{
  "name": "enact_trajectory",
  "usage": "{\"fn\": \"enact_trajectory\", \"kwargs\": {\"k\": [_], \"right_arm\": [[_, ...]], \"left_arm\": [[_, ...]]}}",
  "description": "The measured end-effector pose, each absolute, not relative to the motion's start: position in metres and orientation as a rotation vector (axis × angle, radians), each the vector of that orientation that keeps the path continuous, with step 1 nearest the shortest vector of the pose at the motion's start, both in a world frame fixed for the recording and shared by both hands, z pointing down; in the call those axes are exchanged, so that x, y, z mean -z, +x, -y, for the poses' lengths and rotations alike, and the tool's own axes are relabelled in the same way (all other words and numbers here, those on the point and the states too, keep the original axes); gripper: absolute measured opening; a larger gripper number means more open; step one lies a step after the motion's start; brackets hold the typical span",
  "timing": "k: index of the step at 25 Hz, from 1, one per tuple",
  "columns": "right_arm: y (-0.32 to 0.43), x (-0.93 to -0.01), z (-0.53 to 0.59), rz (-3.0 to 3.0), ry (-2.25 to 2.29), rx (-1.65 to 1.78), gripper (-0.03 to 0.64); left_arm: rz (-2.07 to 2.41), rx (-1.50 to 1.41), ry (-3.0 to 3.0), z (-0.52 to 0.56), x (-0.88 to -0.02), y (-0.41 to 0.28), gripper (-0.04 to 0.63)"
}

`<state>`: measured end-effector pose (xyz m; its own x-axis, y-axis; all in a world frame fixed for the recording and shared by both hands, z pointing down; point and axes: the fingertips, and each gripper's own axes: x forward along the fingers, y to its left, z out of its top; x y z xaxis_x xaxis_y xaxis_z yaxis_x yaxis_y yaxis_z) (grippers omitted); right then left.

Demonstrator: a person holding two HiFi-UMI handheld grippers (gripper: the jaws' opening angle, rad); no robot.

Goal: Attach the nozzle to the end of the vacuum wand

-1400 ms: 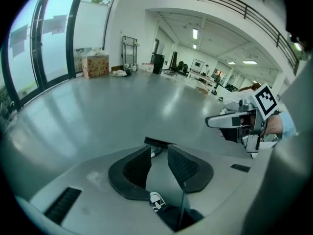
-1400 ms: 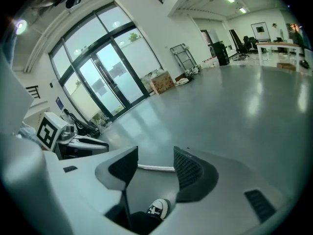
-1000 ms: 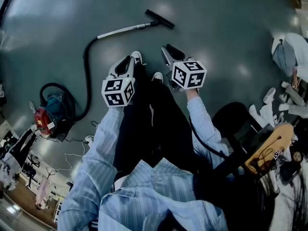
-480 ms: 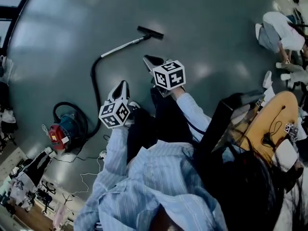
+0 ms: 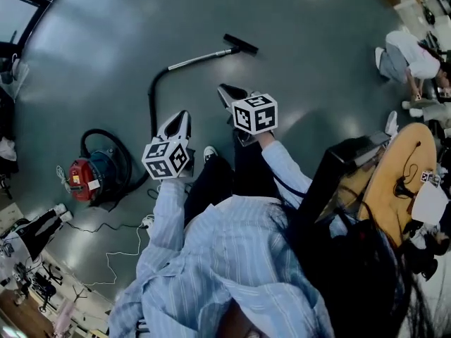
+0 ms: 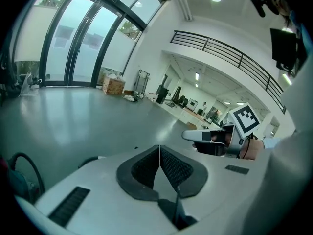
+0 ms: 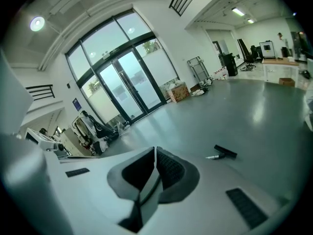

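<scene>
A silver vacuum wand [image 5: 197, 59] lies on the grey floor with a black flat nozzle [image 5: 241, 44] on its far end; the nozzle [image 7: 225, 152] also shows small in the right gripper view. A black hose [image 5: 151, 111] runs from the wand to a red and blue vacuum body [image 5: 91, 177] at the left. My left gripper [image 5: 184, 114] and right gripper [image 5: 224, 89] are held up in the air above the floor, well short of the wand. Both are shut with nothing between the jaws. In the left gripper view the pads [image 6: 168, 165] meet, and the right gripper [image 6: 188, 135] shows beside.
A white power cable [image 5: 116, 248] trails over the floor at lower left. A black chair [image 5: 331, 174] and a round wooden table [image 5: 394, 182] stand to the right. Another person [image 5: 412, 58] is at the far right. Glass doors [image 7: 124, 82] lie ahead.
Both grippers closed and rose away from the floor. The head view pulled back, so the wand and nozzle now lie farther from both grippers.
</scene>
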<state>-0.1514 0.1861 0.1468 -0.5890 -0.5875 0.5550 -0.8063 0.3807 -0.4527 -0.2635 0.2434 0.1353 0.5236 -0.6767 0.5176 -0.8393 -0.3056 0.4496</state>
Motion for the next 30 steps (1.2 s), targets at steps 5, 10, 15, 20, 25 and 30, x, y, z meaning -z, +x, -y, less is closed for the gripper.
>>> {"fn": "enact_trajectory", "kwargs": {"k": [5,10,15,20,25,30], "right_arm": [[-0.207,-0.159,-0.280,2.306,1.188,-1.054,0.020],[-0.209,-0.143,-0.341,2.280,1.160,-0.961,0.020],[-0.177,-0.134,-0.375,2.246,1.254,-0.980,0.020],[-0.139,-0.121,-0.423,2.285,1.281,-0.943,0.020],[-0.080,-0.117,-0.489,2.295,1.276,-0.906,0.020],[-0.024,-0.121,-0.555,2.281,1.301,-0.896,0.020]], "left_arm": [[1.165,-0.316,2.027,-0.342,-0.164,-0.330,0.012],[1.163,-0.278,1.913,-0.405,-0.187,-0.362,0.011],[1.172,-0.210,1.930,-0.417,-0.173,-0.355,0.011],[1.155,-0.213,2.037,-0.435,-0.147,-0.303,0.012],[1.157,-0.182,2.099,-0.478,-0.117,-0.222,0.011],[1.146,-0.176,2.132,-0.540,-0.100,-0.159,0.012]]}}
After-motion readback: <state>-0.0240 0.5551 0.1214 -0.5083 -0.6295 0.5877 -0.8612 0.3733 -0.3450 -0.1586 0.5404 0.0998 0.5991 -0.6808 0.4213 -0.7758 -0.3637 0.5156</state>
